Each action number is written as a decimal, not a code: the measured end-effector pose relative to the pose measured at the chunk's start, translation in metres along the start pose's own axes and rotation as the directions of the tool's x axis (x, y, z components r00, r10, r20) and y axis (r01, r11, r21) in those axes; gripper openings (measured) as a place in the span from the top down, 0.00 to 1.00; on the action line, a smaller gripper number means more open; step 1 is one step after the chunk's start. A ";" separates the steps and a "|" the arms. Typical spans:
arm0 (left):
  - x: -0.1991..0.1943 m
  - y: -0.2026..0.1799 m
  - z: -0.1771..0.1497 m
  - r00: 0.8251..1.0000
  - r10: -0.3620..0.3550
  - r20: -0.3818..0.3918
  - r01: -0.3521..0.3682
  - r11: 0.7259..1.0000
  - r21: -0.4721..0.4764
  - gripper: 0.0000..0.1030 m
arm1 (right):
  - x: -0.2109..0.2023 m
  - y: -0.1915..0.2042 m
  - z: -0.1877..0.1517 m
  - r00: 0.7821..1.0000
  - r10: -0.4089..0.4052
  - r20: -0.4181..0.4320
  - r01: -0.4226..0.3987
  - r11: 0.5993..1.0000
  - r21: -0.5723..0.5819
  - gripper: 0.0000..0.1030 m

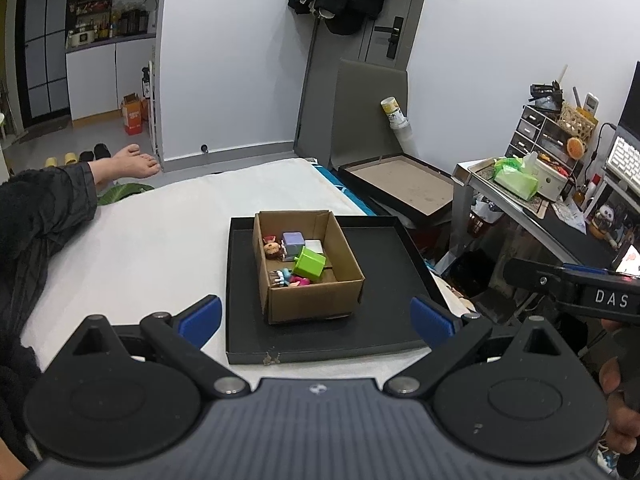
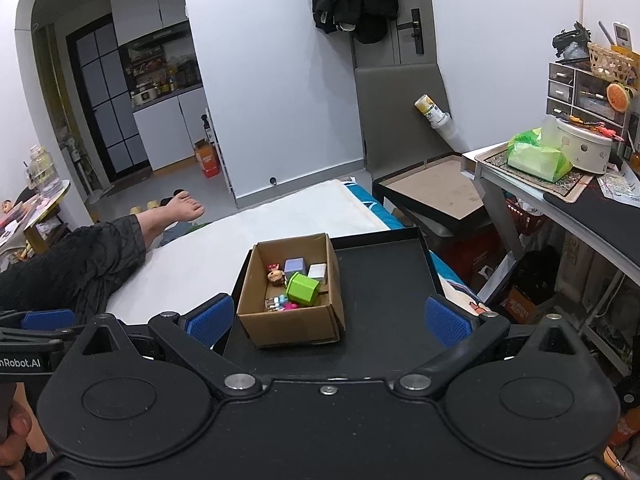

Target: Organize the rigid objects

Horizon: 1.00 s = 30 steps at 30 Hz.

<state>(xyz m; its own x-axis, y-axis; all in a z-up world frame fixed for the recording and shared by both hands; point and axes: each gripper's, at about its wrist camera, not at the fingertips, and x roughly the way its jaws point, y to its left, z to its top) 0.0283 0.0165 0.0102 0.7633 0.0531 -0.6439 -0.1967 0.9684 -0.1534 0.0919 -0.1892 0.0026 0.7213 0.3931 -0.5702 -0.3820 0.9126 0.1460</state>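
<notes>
Cardboard box (image 1: pixel 310 268) on the left part of a black tray (image 1: pixel 384 312), which rests on a white bed (image 1: pixel 160 232). The toys lie inside the box: green block (image 1: pixel 310 265) tilted on top, purple cube (image 1: pixel 293 242) and white block (image 1: pixel 315 246) behind it, small figures (image 1: pixel 286 278) at the near wall. Left gripper (image 1: pixel 316 316) and right gripper (image 2: pixel 330 316) hover short of the box, each with jaws spread wide and empty. The tray floor beside the box is bare, so sorting appears either finished or not begun. For any further pick, approach from above, take the green block first, and keep the fingers off the box walls.
</notes>
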 end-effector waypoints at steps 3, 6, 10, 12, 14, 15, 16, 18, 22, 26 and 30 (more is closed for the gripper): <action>-0.003 -0.001 0.000 1.000 -0.006 0.004 0.006 1.000 -0.003 0.03 | -0.001 -0.001 0.000 1.000 0.009 -0.006 -0.009 1.000 0.015 0.00; -0.005 -0.001 -0.001 1.000 -0.003 0.007 0.003 1.000 0.000 0.03 | -0.005 -0.002 -0.001 0.999 0.045 -0.003 -0.045 0.998 0.034 0.00; -0.006 -0.002 -0.001 1.000 -0.002 0.008 0.002 1.000 0.002 0.03 | -0.009 0.000 -0.001 0.999 0.043 0.004 -0.043 0.999 0.027 0.00; -0.007 -0.002 -0.001 1.000 -0.001 0.009 0.001 1.000 0.002 0.03 | -0.010 0.000 -0.002 0.999 0.044 0.005 -0.044 0.999 0.029 0.00; -0.008 -0.003 -0.001 1.000 -0.001 0.011 0.001 1.000 0.002 0.03 | -0.010 -0.001 -0.003 0.999 0.040 0.008 -0.040 0.999 0.030 0.00; -0.008 -0.003 -0.001 1.000 -0.001 0.012 0.001 1.000 0.003 0.03 | -0.011 -0.001 -0.003 0.999 0.039 0.009 -0.039 0.999 0.031 0.00; -0.008 -0.003 -0.001 1.000 0.000 0.012 0.000 1.000 0.003 0.03 | -0.011 -0.001 -0.003 0.999 0.043 0.009 -0.043 0.999 0.032 0.00; -0.008 -0.003 -0.001 1.000 -0.005 0.010 0.005 1.000 -0.001 0.03 | -0.011 -0.002 -0.003 0.999 0.052 0.009 -0.053 0.998 0.031 0.00; -0.010 -0.005 -0.001 1.000 -0.011 0.009 0.011 1.000 0.000 0.03 | -0.011 -0.001 -0.004 0.999 0.047 0.008 -0.047 0.999 0.023 0.00; -0.012 -0.005 -0.002 1.000 -0.010 0.010 0.010 1.000 0.003 0.03 | -0.012 -0.003 -0.003 0.999 0.047 0.010 -0.047 0.998 0.030 0.00; -0.012 -0.006 -0.002 1.000 -0.007 0.010 0.007 1.000 0.002 0.03 | -0.012 -0.006 -0.004 0.998 0.063 0.014 -0.063 0.997 0.045 0.00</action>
<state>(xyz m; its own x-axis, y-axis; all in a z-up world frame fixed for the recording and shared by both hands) 0.0191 0.0099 0.0174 0.7708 0.0489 -0.6352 -0.1905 0.9691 -0.1565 0.0833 -0.2003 0.0050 0.7041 0.4510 -0.5485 -0.4001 0.8901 0.2183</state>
